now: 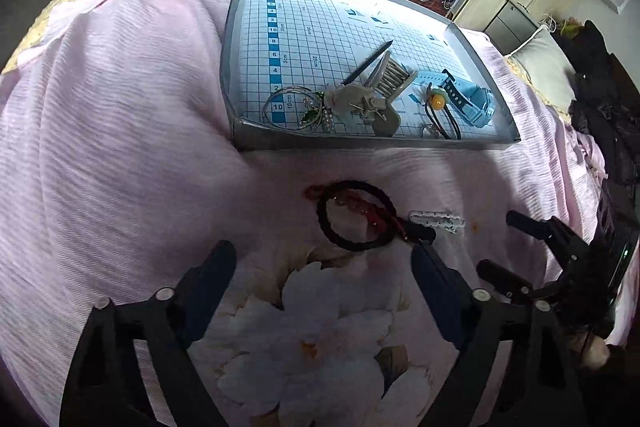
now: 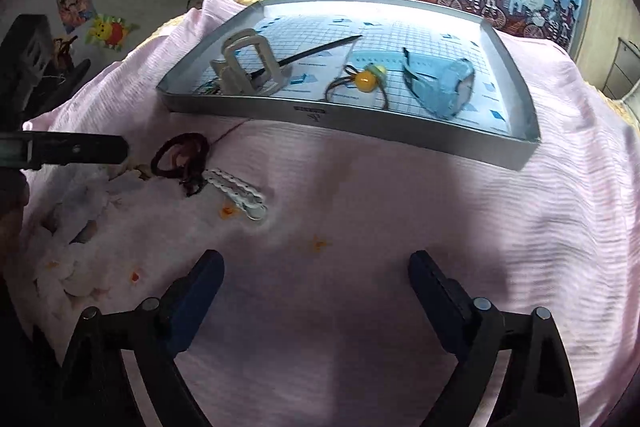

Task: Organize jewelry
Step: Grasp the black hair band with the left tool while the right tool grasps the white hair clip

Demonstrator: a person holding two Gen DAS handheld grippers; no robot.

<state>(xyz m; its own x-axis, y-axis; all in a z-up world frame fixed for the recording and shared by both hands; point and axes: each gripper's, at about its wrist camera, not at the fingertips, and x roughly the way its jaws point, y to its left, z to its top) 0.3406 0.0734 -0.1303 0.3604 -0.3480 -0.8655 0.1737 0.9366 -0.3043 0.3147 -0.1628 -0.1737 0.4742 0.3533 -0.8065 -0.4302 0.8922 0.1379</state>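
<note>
So both black two-finger grippers, left and right, hover low over the pink ribbed bedspread; jaws wide apart, gripping nothing; black hair tie just ahead of the left.

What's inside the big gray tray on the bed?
The tray holds a blue watch, a yellow-bead hair tie, a beige claw clip, a dark stick, silver bangles and a pearl brooch. Whatever is beneath the clip stays hidden.
</note>
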